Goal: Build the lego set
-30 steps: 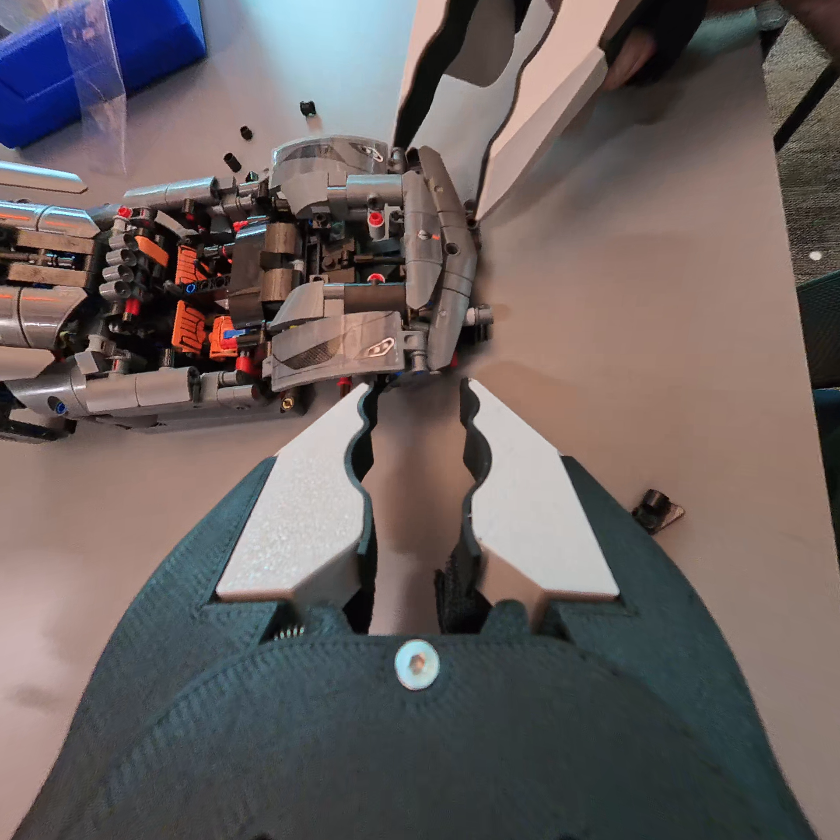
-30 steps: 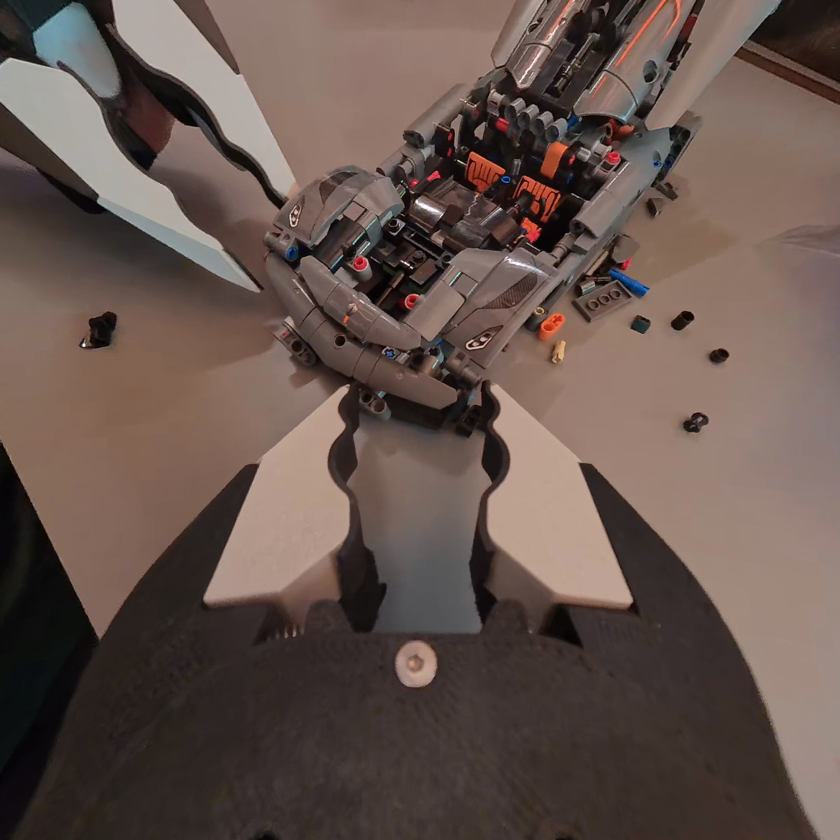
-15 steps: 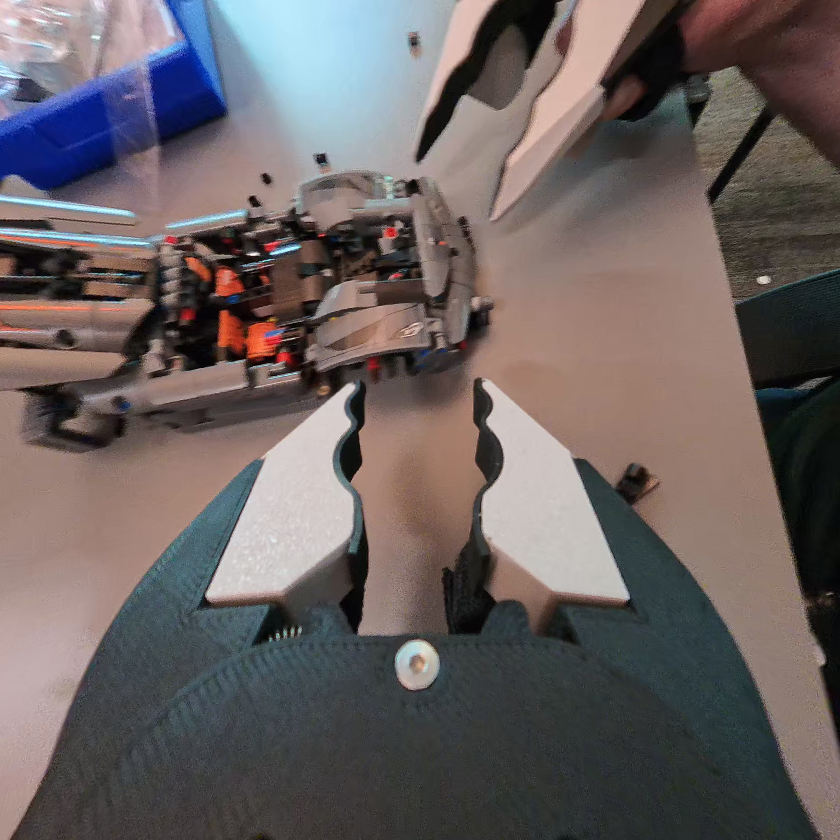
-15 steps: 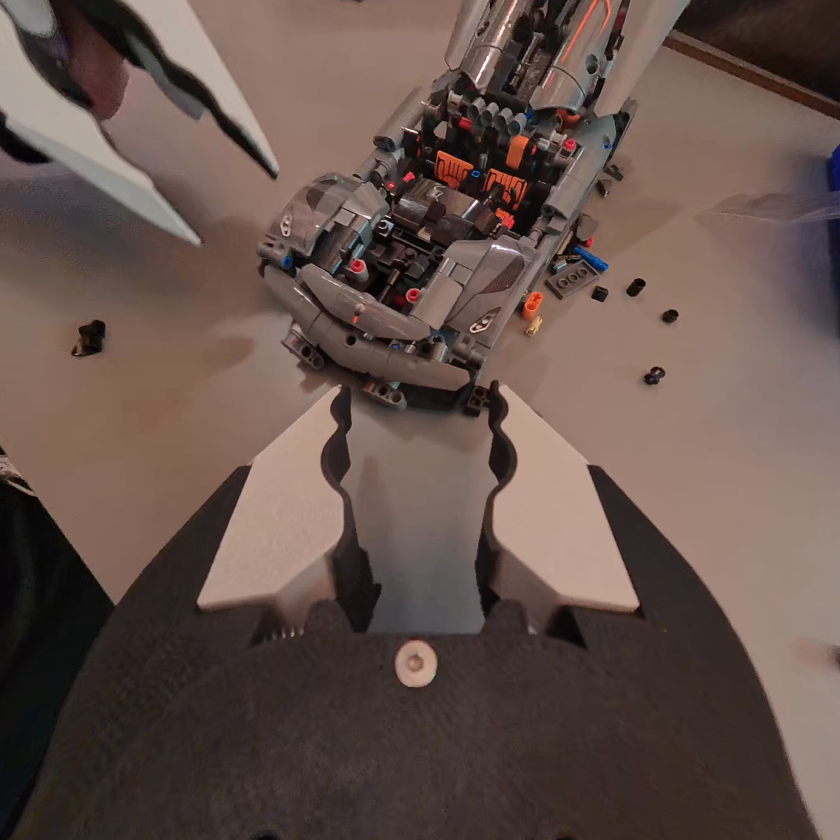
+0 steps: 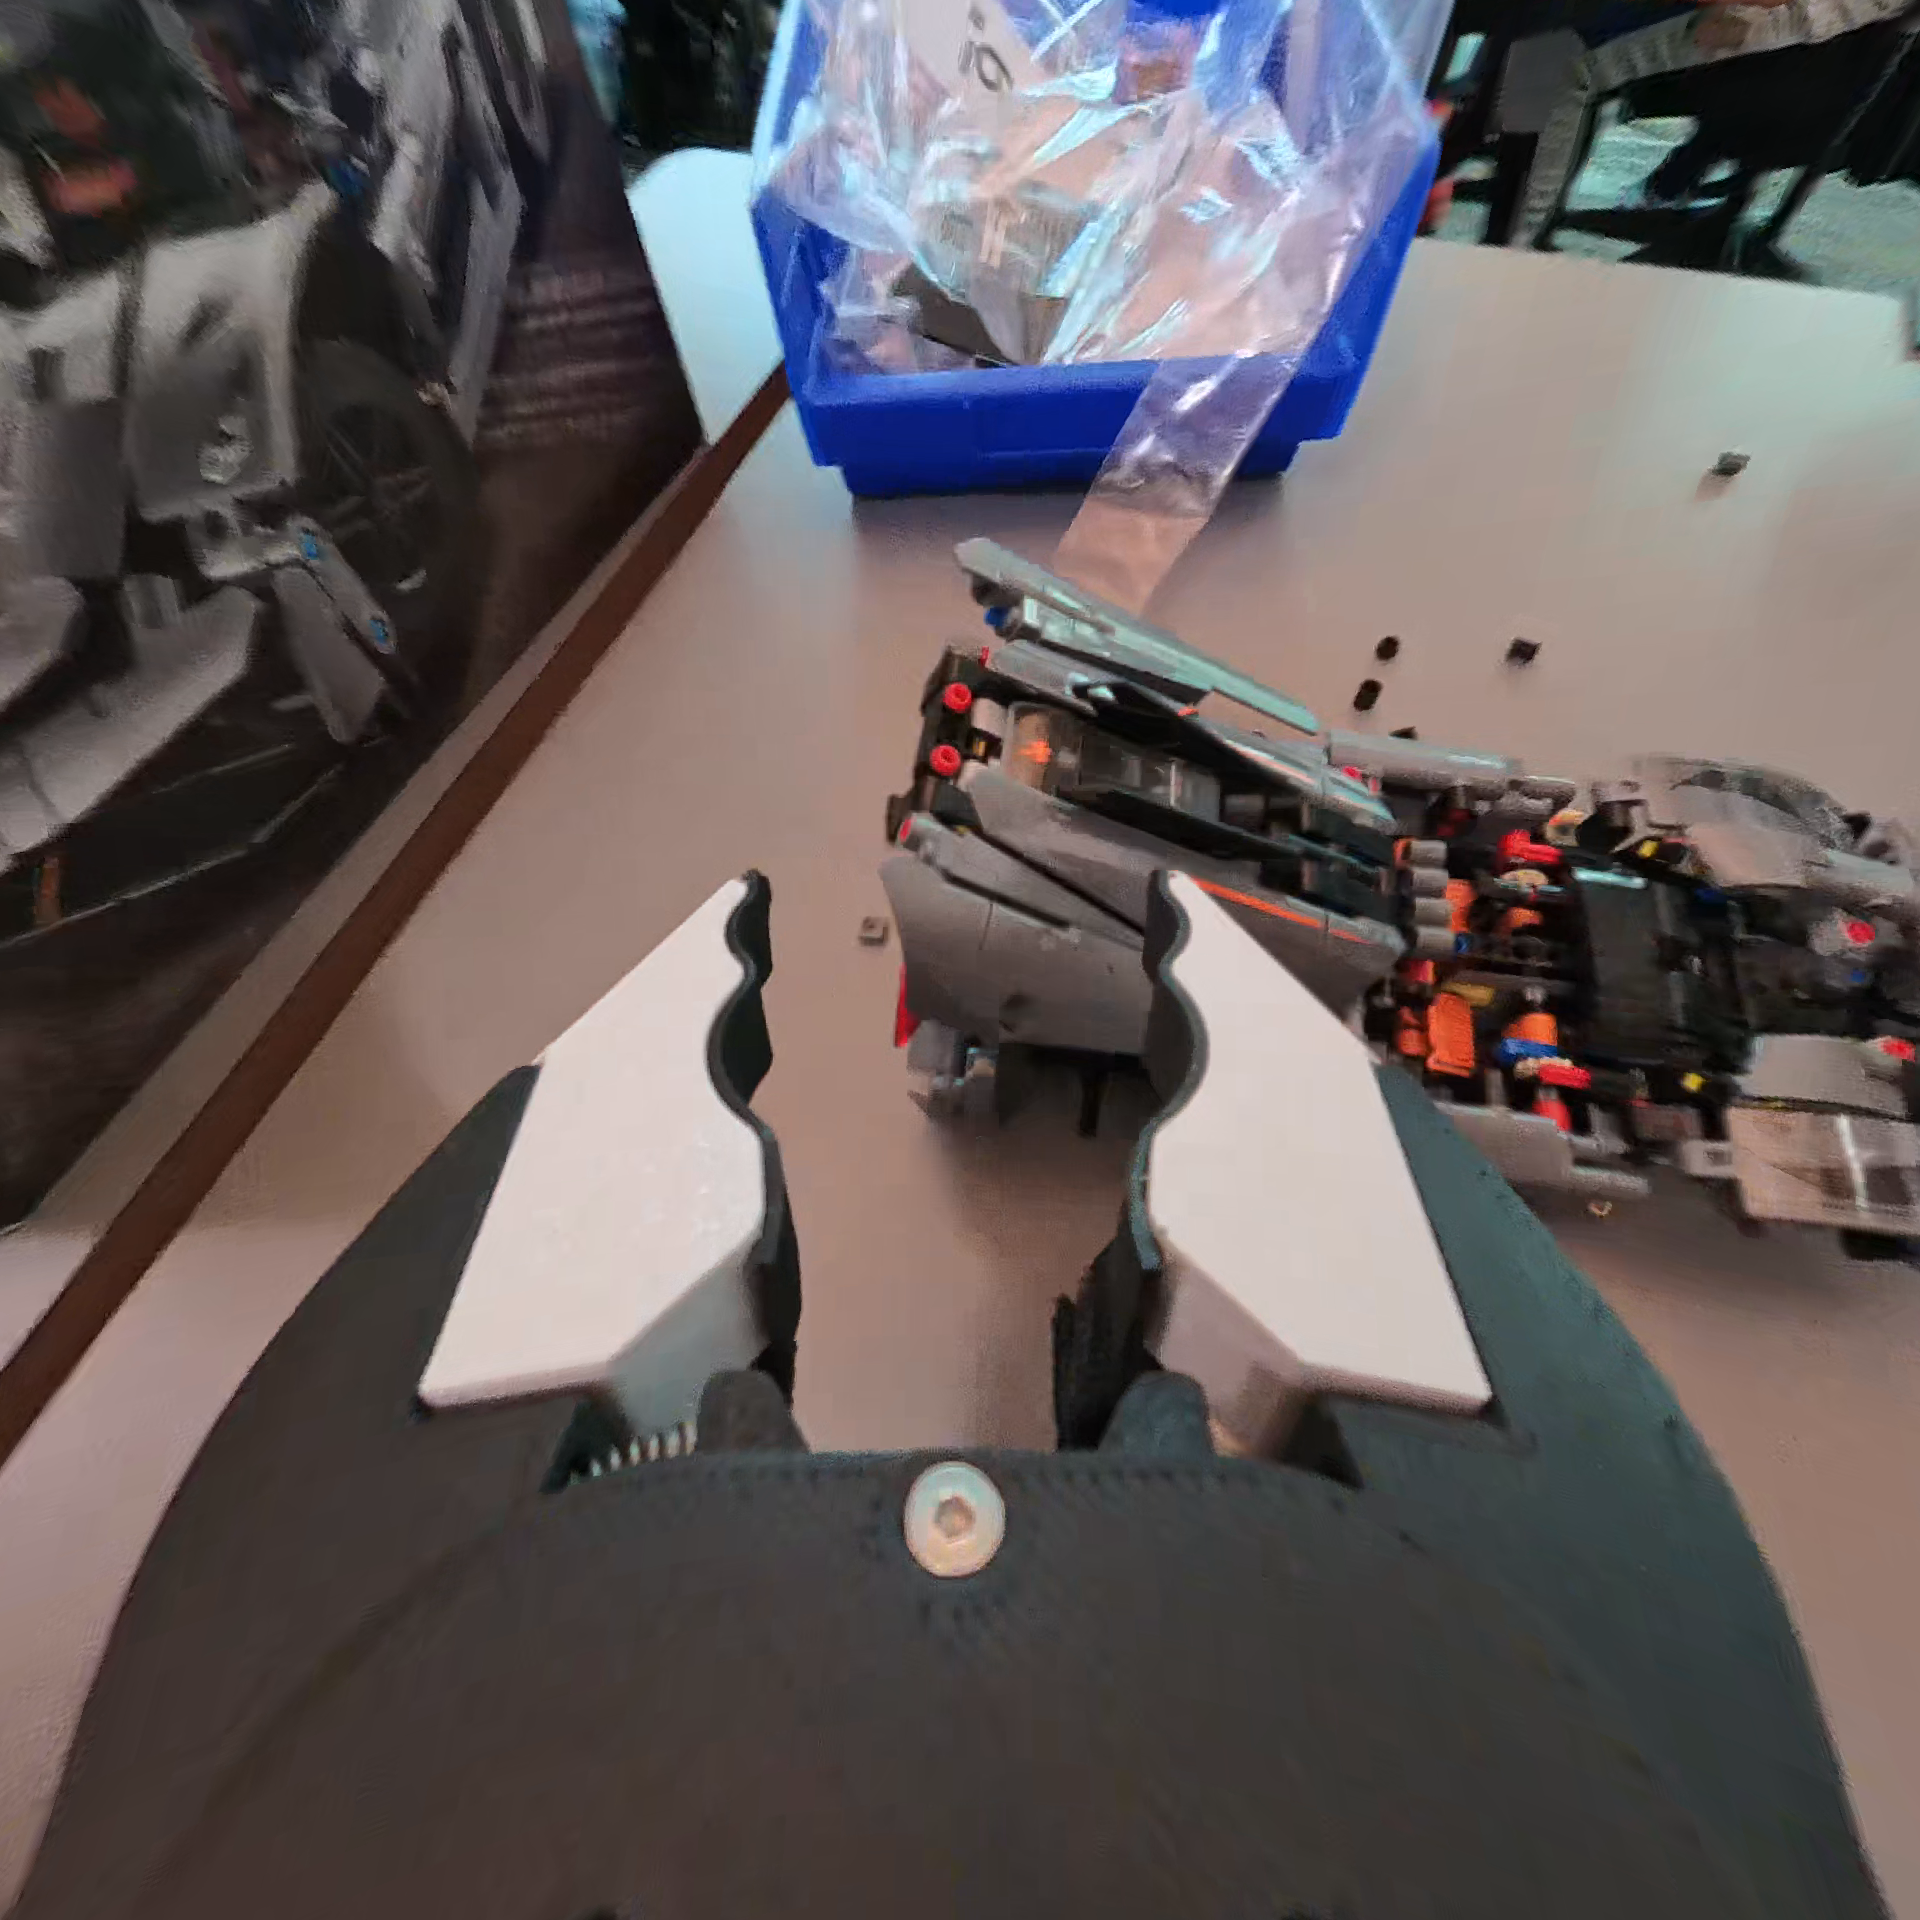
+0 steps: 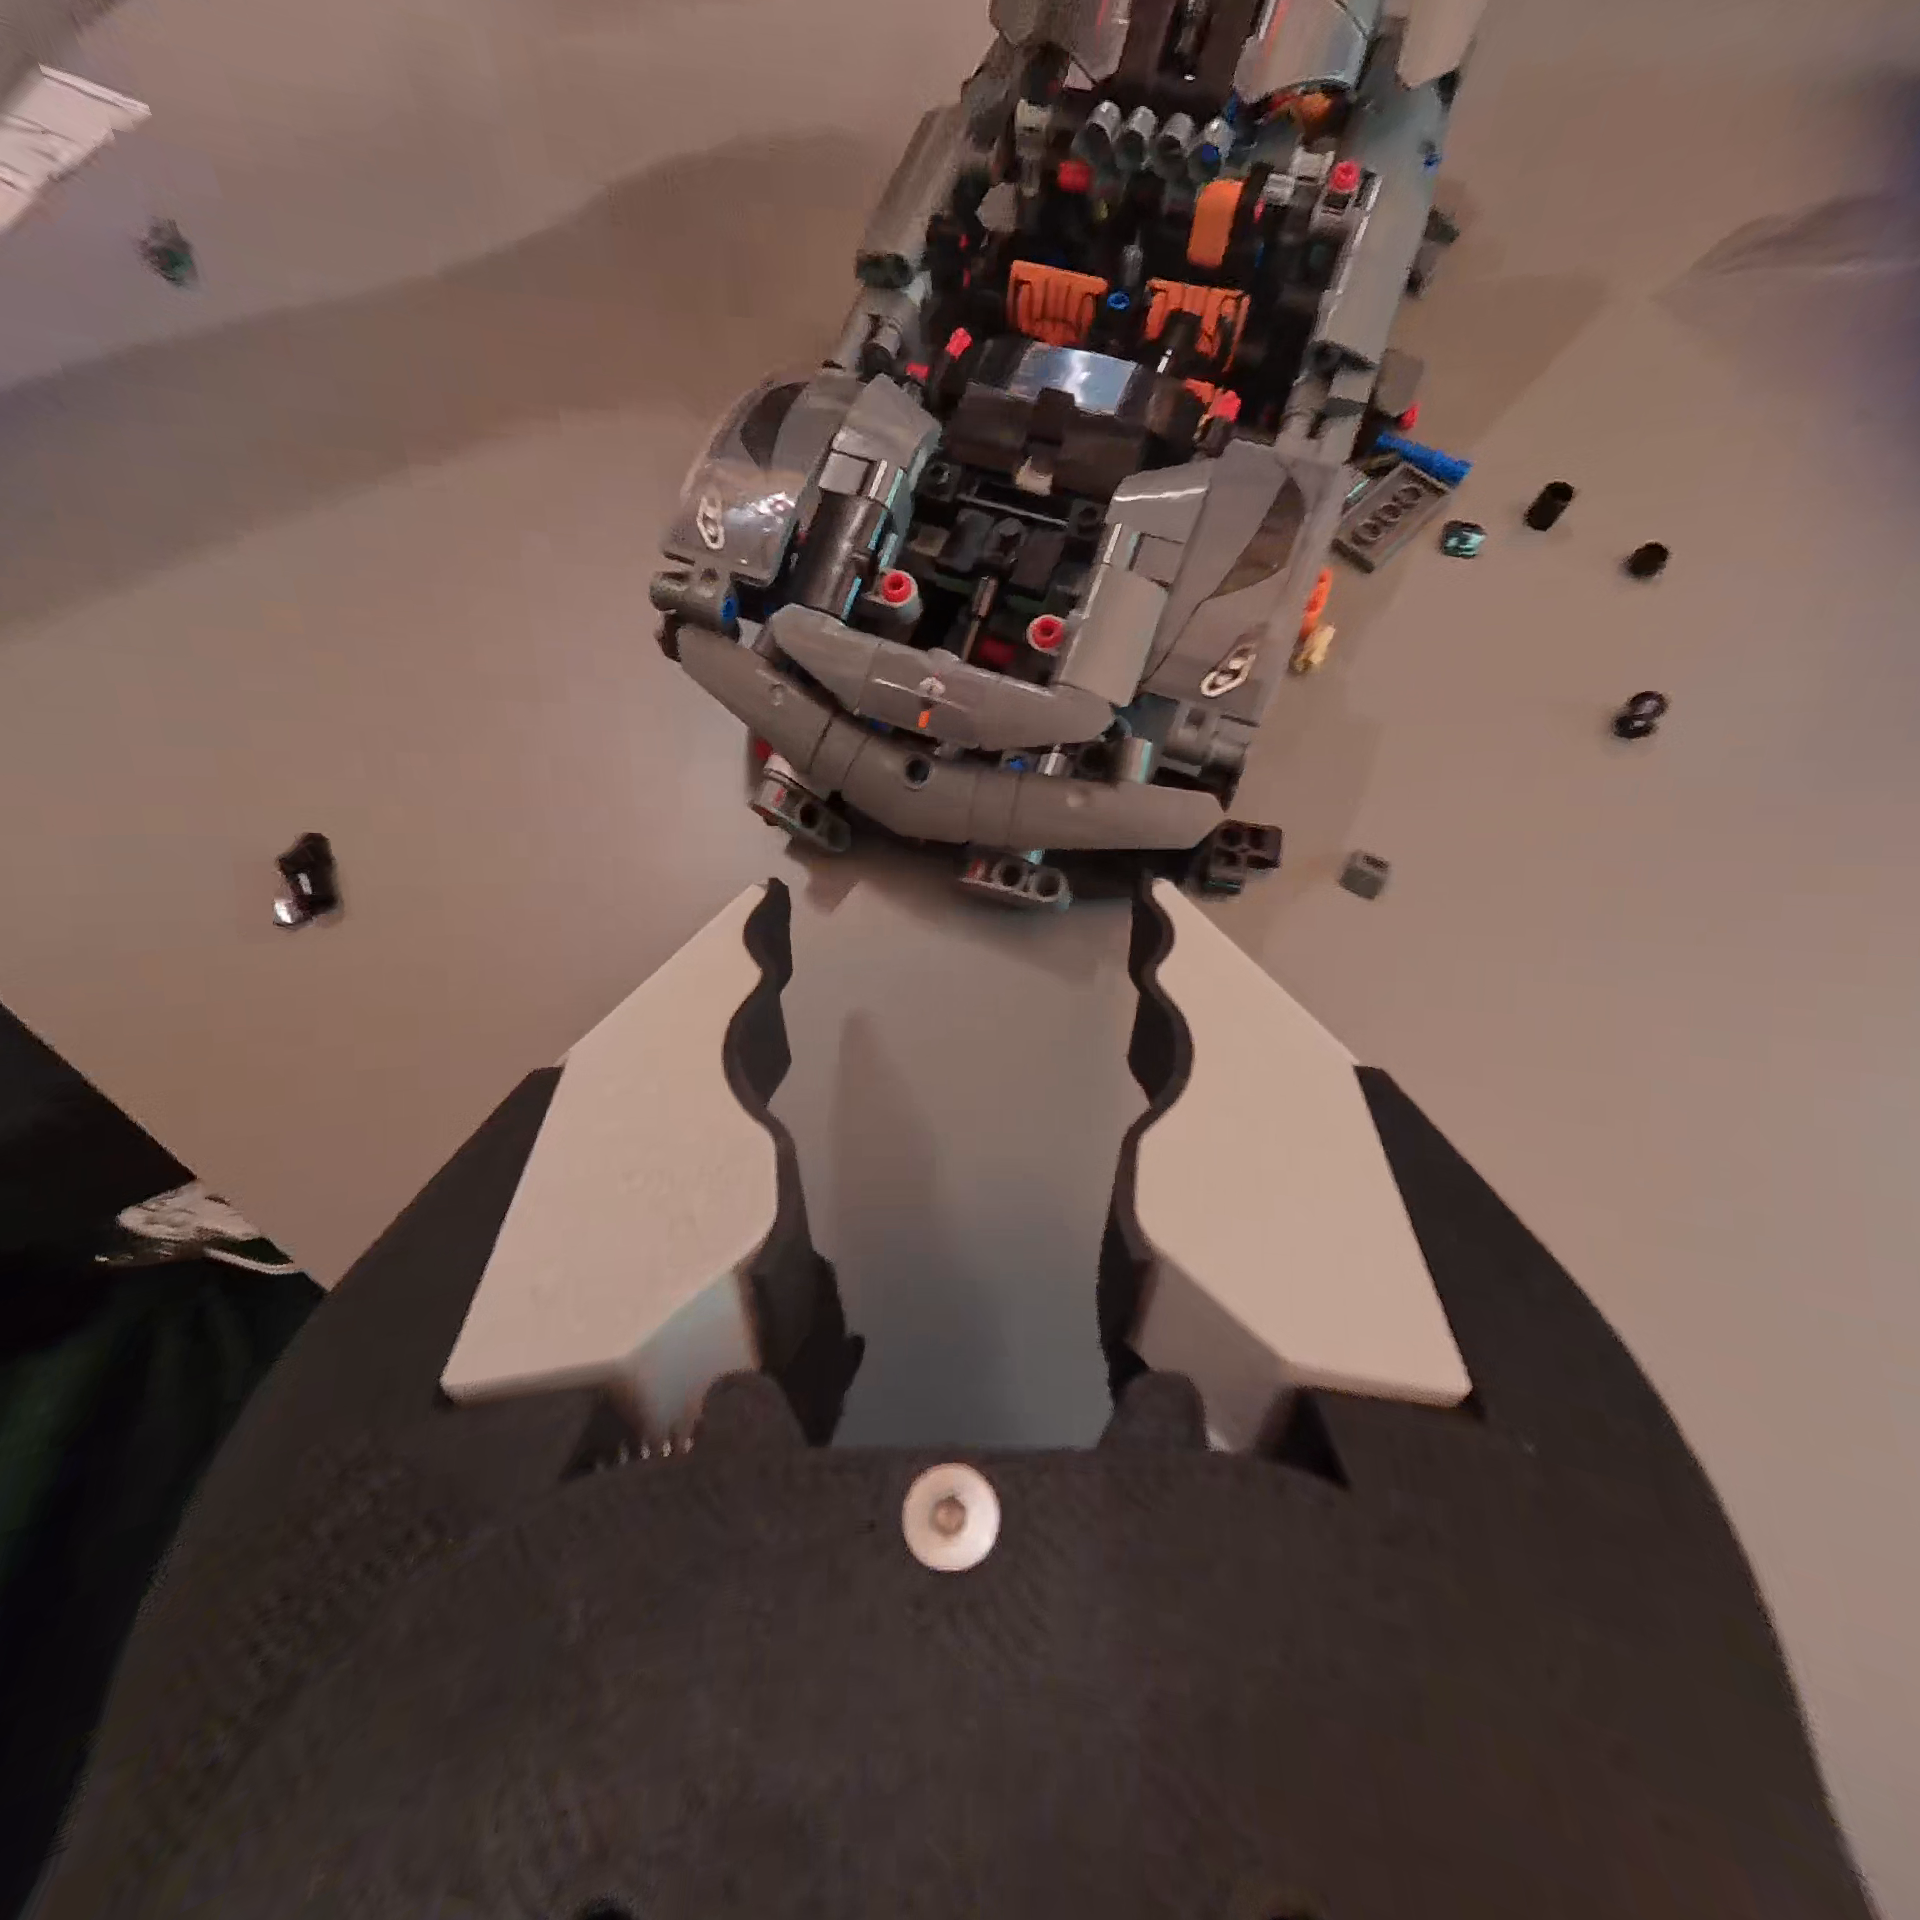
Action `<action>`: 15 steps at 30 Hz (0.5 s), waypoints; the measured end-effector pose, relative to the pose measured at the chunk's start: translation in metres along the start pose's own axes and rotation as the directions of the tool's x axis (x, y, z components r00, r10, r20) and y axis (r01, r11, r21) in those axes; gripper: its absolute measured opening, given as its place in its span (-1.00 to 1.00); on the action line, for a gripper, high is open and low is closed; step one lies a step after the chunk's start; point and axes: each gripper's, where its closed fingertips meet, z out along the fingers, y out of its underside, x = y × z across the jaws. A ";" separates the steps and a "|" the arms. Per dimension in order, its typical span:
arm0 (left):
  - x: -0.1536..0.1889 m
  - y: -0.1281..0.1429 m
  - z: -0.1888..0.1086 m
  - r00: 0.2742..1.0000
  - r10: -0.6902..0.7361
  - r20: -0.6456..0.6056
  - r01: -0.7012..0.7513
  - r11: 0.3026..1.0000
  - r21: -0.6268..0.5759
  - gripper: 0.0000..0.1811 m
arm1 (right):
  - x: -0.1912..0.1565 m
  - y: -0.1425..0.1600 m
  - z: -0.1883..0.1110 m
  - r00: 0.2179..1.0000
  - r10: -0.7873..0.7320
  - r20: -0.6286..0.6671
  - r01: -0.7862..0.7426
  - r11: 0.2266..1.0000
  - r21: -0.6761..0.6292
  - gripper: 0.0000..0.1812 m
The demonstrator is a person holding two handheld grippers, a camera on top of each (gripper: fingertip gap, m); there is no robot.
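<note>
- One grey lego car [image 5: 1351, 935], partly built, lay on the one tan table [image 5: 727, 644]; orange, red and blue parts showed in its uncovered middle.
- Left gripper [image 5: 956, 904]: jaws spread wide, nothing held; tips hung over the table at the car's rear end, right fingertip [image 5: 1174, 914] overlapping the rear bodywork in view, contact not discernible.
- Right gripper [image 6: 956, 899]: jaws likewise parted and empty, aimed at the car's [image 6: 997, 520] nose, tips just short of the front bumper, apart from it.
- One blue bin [image 5: 1091, 416] stood beyond the car's rear, stuffed with crumpled clear plastic bags [image 5: 1091, 177]; one strip of plastic trailed down towards the car.
- One set box [image 5: 260, 468], printed with a car picture, leaned along the table's left edge.
- Four small black loose pieces [image 5: 1382, 665] seen beyond the car in the left wrist view, plus one small grey piece [image 5: 873, 928] beside the rear.
- In the right wrist view: one grey studded plate [image 6: 1392, 514] and one blue piece [image 6: 1423, 457] by the car's right side, three small black pieces [image 6: 1642, 561] farther right, one grey cube [image 6: 1363, 873] near the front corner.
- One black piece [image 6: 307, 878] lay alone on the left, well apart from the car; another dark bit [image 6: 166, 249] farther off, too blurred to identify.
</note>
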 end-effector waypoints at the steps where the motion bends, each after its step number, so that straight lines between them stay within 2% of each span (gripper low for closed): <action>1: 0.002 0.001 0.009 0.998 -0.031 -0.063 0.030 0.999 -0.011 -0.24 | -0.002 0.001 0.003 1.000 0.014 0.012 -0.014 1.000 0.000 -0.32; 5: 0.008 0.003 0.030 0.954 -0.168 -0.249 0.158 0.986 -0.060 -0.22 | -0.007 0.003 0.017 0.998 0.038 0.044 -0.037 0.999 -0.024 -0.36; 9: 0.025 0.006 0.035 0.872 -0.253 -0.419 0.230 0.968 -0.105 -0.36 | -0.007 -0.003 0.021 0.995 0.058 0.085 -0.057 0.998 -0.012 -0.41; 15: 0.024 0.008 0.035 0.804 -0.326 -0.497 0.335 0.939 -0.075 -0.34 | -0.008 -0.005 0.023 0.988 0.078 0.135 -0.076 0.997 -0.019 -0.41</action>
